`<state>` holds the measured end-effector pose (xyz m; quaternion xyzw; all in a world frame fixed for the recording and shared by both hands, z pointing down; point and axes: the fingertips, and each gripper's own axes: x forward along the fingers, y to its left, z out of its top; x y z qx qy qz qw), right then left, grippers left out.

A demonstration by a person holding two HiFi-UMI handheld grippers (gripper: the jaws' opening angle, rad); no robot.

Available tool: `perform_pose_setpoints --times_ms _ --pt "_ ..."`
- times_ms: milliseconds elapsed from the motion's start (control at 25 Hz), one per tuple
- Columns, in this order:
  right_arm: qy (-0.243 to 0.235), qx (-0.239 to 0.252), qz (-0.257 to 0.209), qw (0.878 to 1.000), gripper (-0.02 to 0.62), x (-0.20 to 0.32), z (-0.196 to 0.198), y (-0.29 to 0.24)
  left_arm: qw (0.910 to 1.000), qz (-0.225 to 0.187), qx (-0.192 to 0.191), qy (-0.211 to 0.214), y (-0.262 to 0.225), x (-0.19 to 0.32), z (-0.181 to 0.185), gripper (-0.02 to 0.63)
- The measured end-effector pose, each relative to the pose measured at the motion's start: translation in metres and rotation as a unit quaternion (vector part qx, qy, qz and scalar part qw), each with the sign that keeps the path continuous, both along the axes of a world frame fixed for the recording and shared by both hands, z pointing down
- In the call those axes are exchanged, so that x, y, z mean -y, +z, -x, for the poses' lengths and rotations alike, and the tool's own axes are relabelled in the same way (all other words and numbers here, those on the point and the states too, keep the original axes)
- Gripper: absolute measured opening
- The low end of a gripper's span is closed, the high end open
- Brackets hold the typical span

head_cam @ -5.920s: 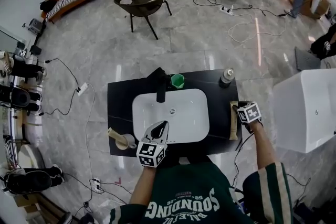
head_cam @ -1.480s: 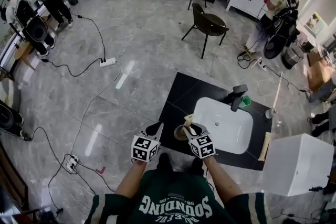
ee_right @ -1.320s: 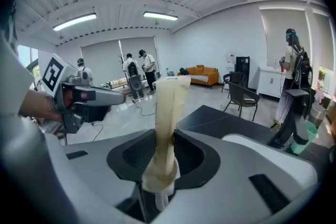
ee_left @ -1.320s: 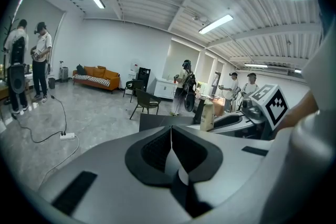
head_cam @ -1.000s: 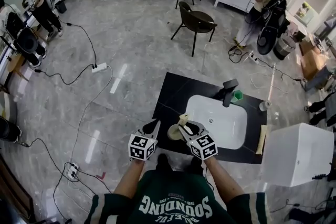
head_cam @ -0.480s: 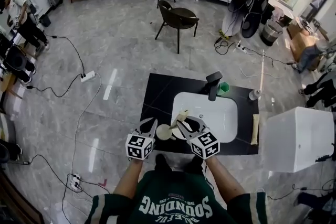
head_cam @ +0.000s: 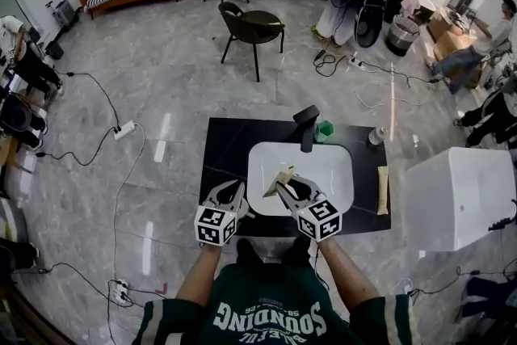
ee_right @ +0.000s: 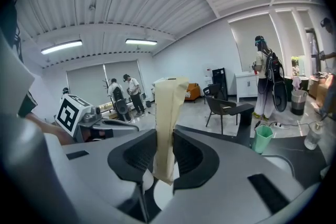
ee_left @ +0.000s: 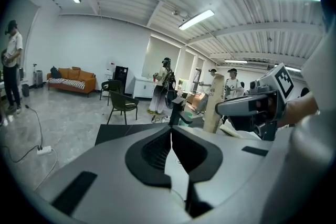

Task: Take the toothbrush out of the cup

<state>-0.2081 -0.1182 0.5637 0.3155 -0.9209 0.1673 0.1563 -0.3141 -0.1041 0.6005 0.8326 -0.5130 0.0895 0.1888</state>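
Note:
My right gripper (head_cam: pixel 284 187) is shut on a toothbrush in a beige paper wrapper (head_cam: pixel 277 178), held above the front left of the white sink basin (head_cam: pixel 331 166). In the right gripper view the wrapper (ee_right: pixel 168 118) stands upright between the jaws, its lower end just below the pads. My left gripper (head_cam: pixel 229 190) is beside it at the left, over the black counter (head_cam: pixel 220 148). Its jaws are shut with nothing between them (ee_left: pixel 170 131). From the left gripper view the wrapper (ee_left: pixel 212 105) and the right gripper (ee_left: pixel 247 107) show at the right. I cannot make out the cup.
A black faucet (head_cam: pixel 305 124) and a green cup (head_cam: pixel 325 129) stand behind the basin. A small bottle (head_cam: pixel 376 136) and a beige pack (head_cam: pixel 382 190) lie on the counter's right side. A white tub (head_cam: pixel 460 190) stands to the right, a chair (head_cam: pixel 250 27) beyond, and people at the far wall.
Both grippers have moved right along the counter's front edge, the right one carrying the wrapped toothbrush over the basin. The pale cup seen beside the left gripper earlier no longer shows.

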Motion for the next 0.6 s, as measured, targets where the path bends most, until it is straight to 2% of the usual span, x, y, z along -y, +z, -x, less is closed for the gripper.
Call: perform_pose_setpoints --times_ms 600 --pt "0.054 -0.002 0.02 0.998 0.11 0.019 -0.108 0.014 0.9983 0.01 0.009 0.057 0.003 0.03 -0.104 0.012"
